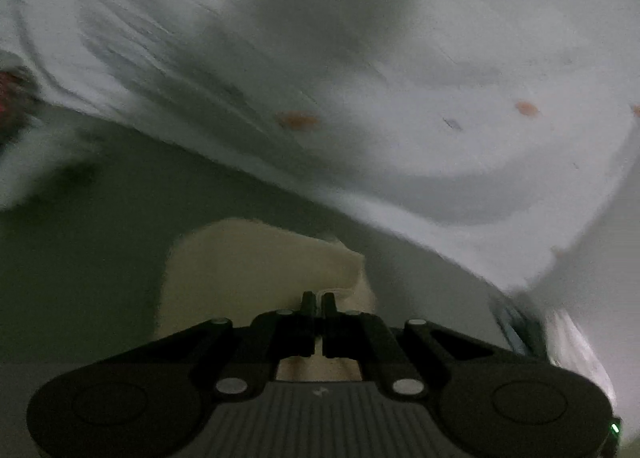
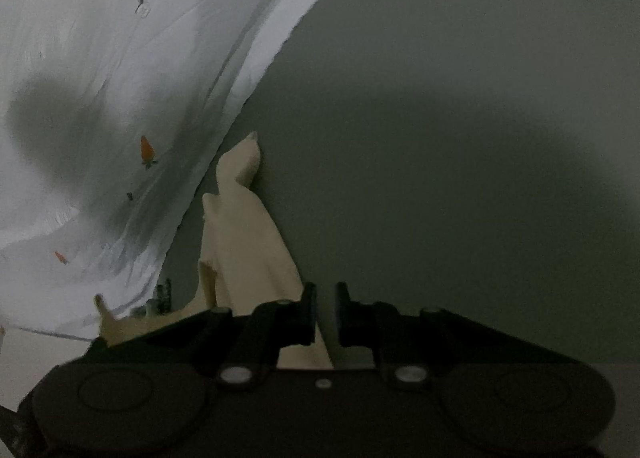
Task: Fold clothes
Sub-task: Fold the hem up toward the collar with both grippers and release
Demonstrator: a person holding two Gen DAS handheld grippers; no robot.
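A cream garment hangs in front of my left gripper, whose jaws are shut on its edge. In the right wrist view the same cream garment drapes down to the left of my right gripper. The right jaws stand nearly closed with a narrow gap, and cloth shows at the base of the left finger. I cannot tell whether they pinch it. Both grippers are held above the surface.
A white sheet with small orange carrot prints covers the surface below, also in the right wrist view. Plain grey-green surface lies beside it. Gripper shadows fall on the sheet.
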